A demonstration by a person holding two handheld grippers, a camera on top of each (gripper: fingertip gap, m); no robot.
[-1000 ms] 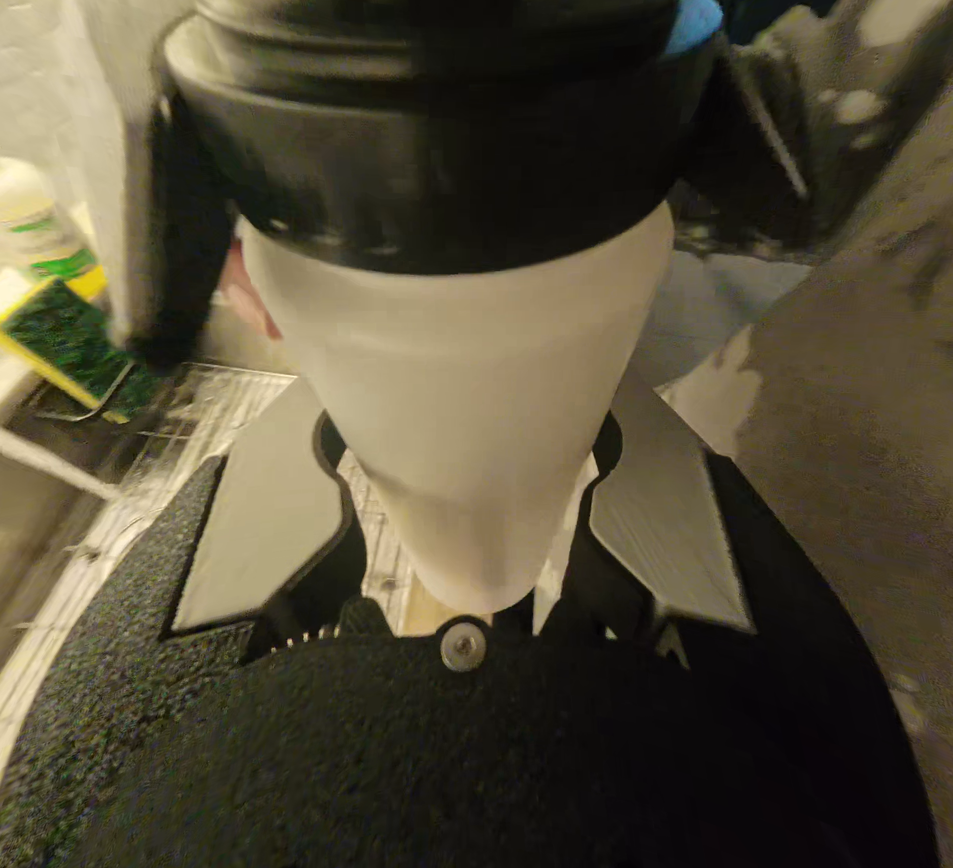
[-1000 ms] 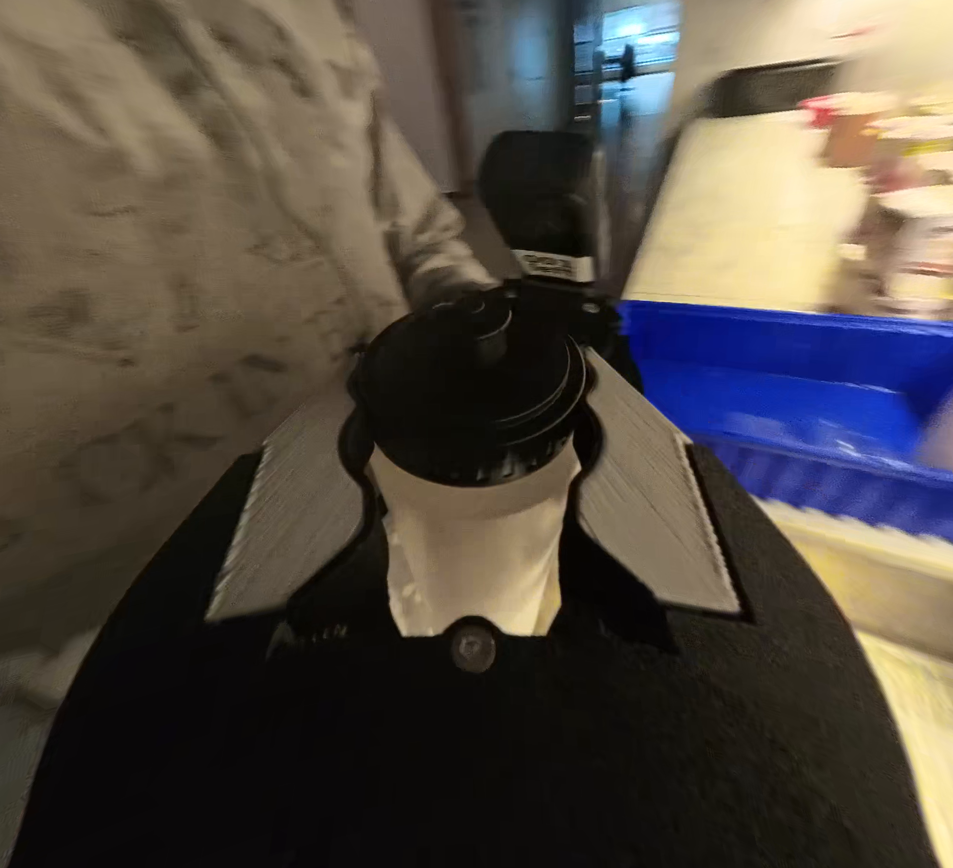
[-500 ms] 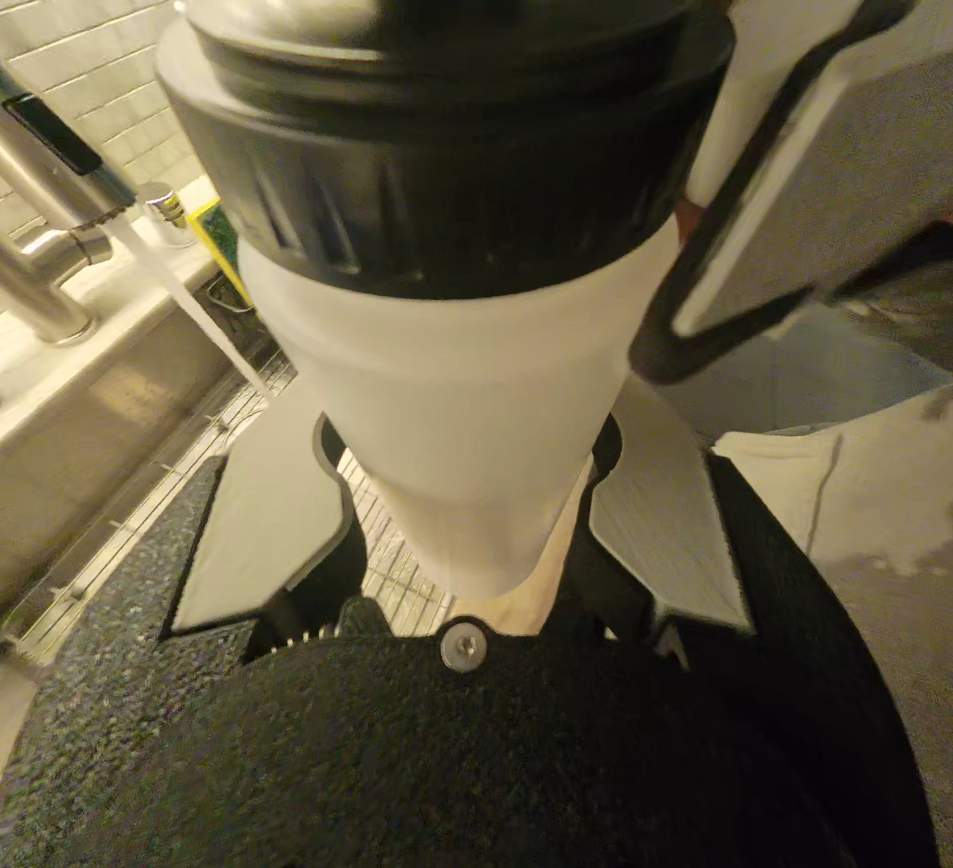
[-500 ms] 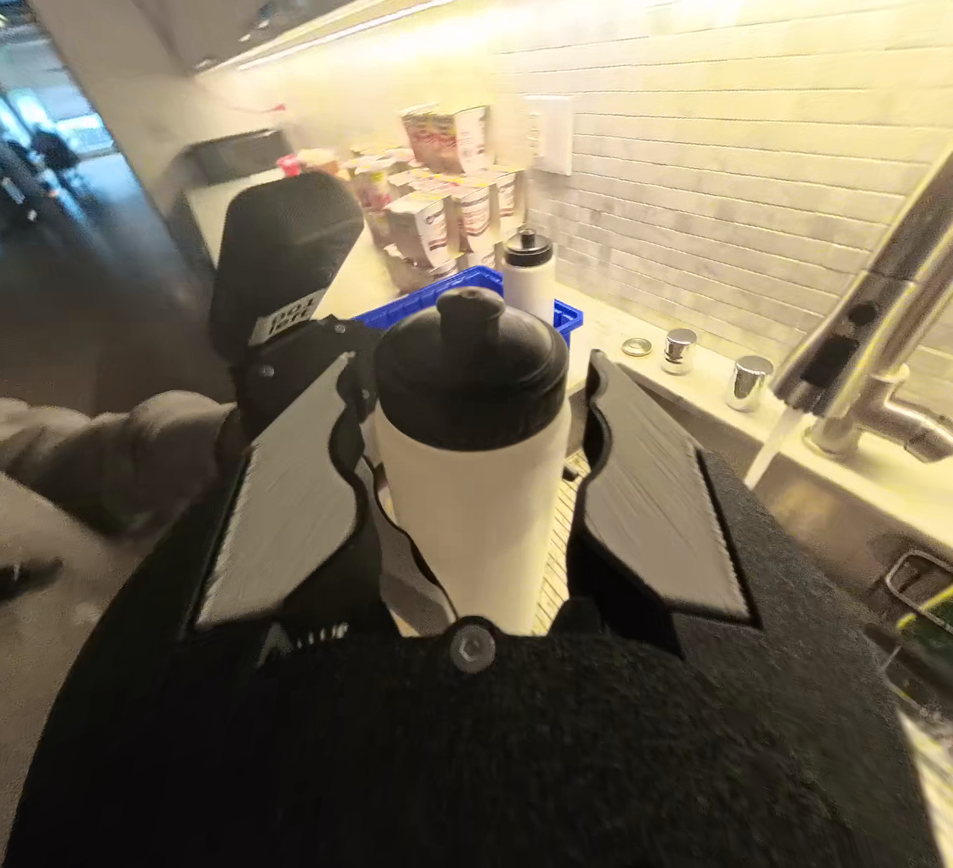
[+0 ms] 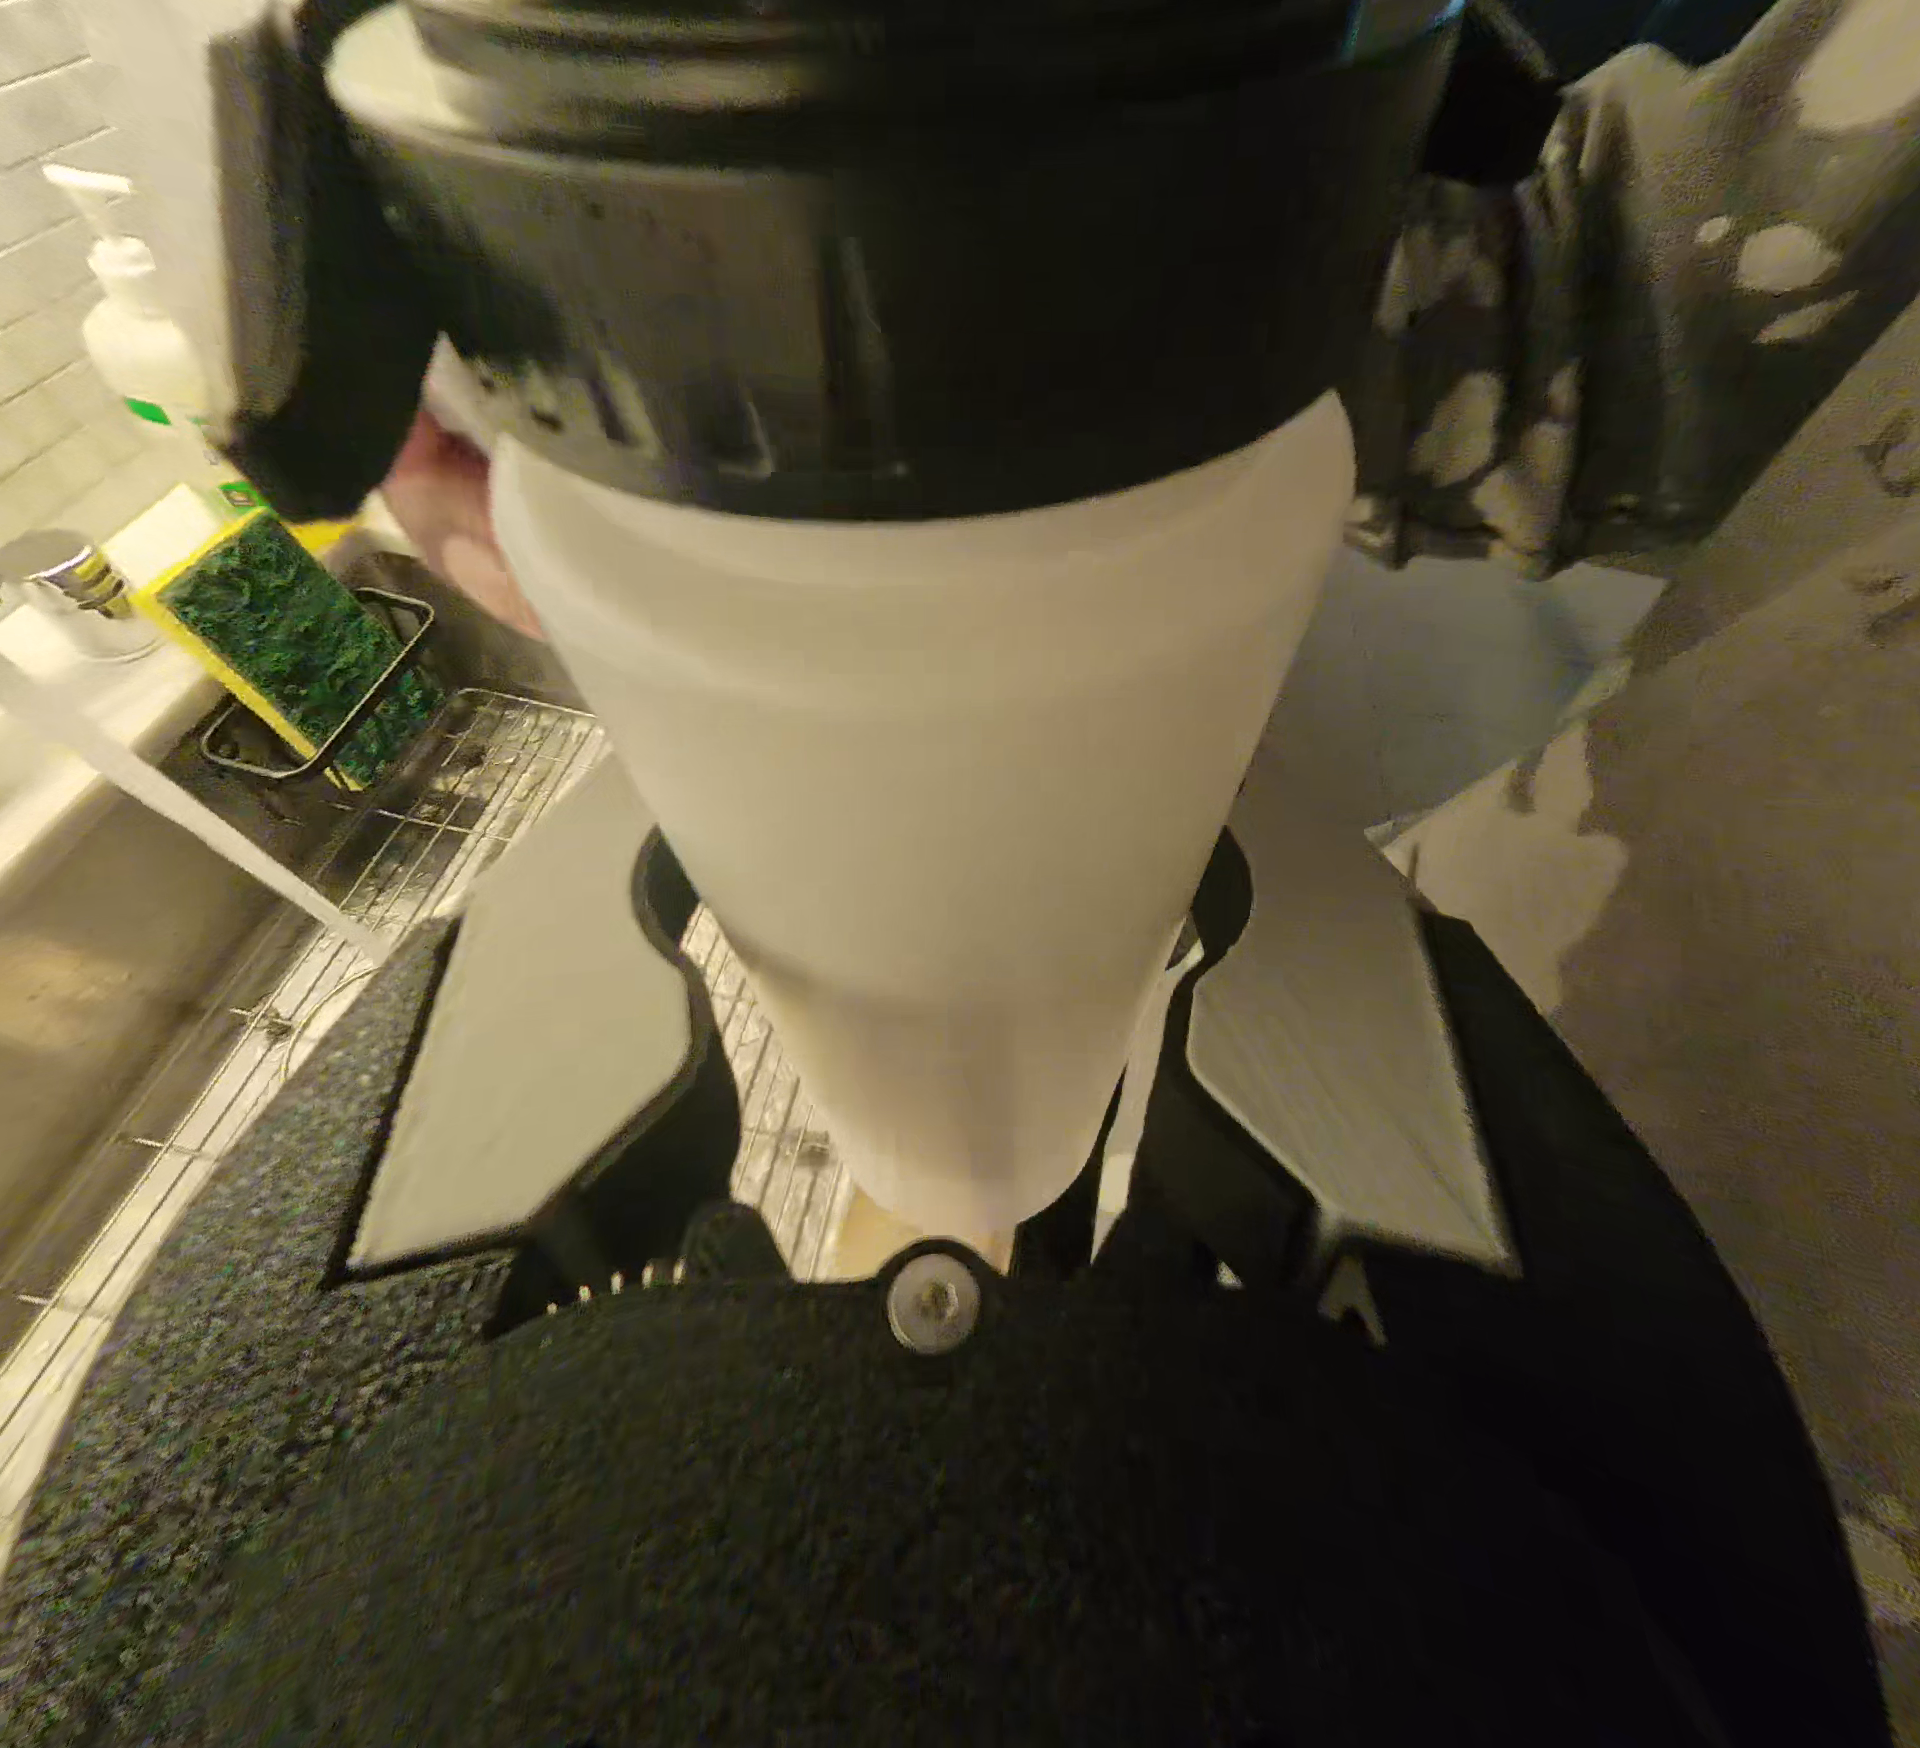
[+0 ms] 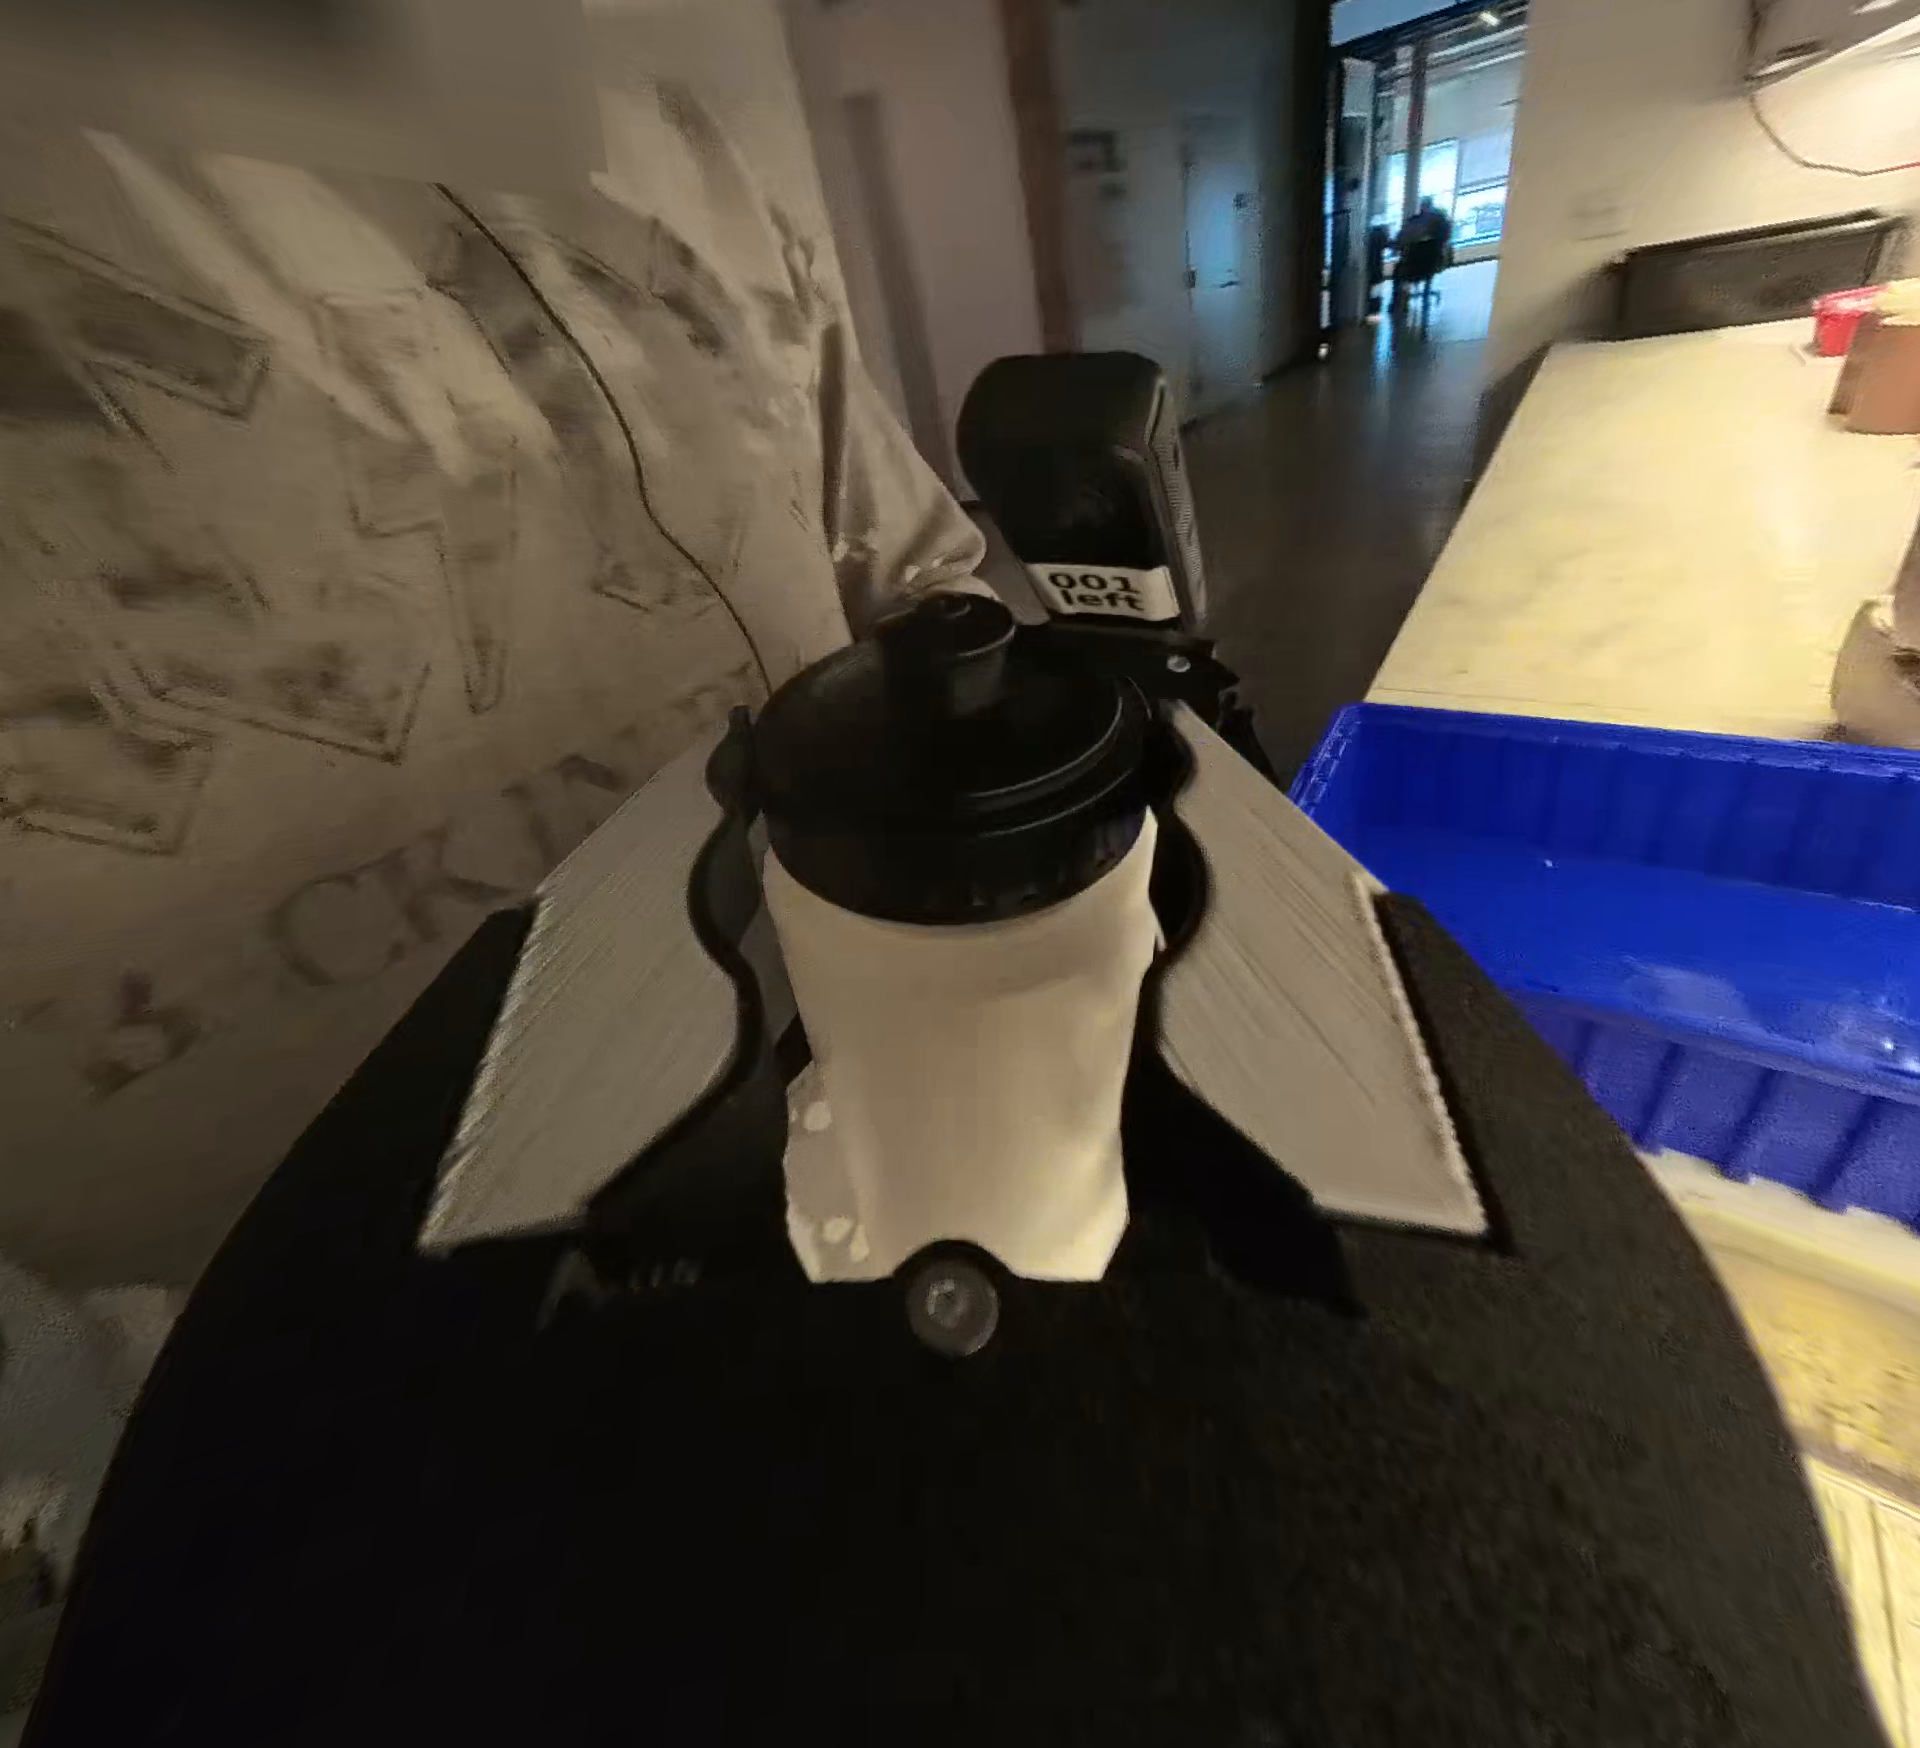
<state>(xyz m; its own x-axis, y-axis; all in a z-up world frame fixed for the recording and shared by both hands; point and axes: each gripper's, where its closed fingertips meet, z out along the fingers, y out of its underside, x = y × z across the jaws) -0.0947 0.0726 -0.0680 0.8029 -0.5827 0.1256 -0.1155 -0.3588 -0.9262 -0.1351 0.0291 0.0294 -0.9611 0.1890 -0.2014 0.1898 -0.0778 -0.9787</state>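
Observation:
A white squeeze bottle (image 5: 914, 711) with a black spouted cap (image 5: 883, 296) stands between both grippers over a sink. My left gripper (image 5: 935, 867) is shut on the bottle's lower body, its fingertips pressing both sides. In the right wrist view my right gripper (image 6: 951, 815) is shut around the black cap (image 6: 935, 784), with the white body (image 6: 966, 1023) showing below it. The left gripper's black camera housing (image 6: 1081, 493) sits just behind the bottle. Part of the right gripper (image 5: 312, 296) shows dark and blurred behind the cap.
A green and yellow sponge (image 5: 291, 649) leans in a wire holder on the sink edge, with a soap dispenser (image 5: 125, 316) behind it. A wire grid (image 5: 468, 784) lies in the sink and a water stream (image 5: 208, 825) crosses it. A blue bin (image 6: 1610, 919) stands on the counter (image 6: 1610, 503). A person's patterned sleeve (image 5: 1558, 348) is close.
Half a second ago my right gripper stood open around the cap, facing the tiled wall. It has swung back round and closed on the cap. My left gripper kept its hold on the bottle.

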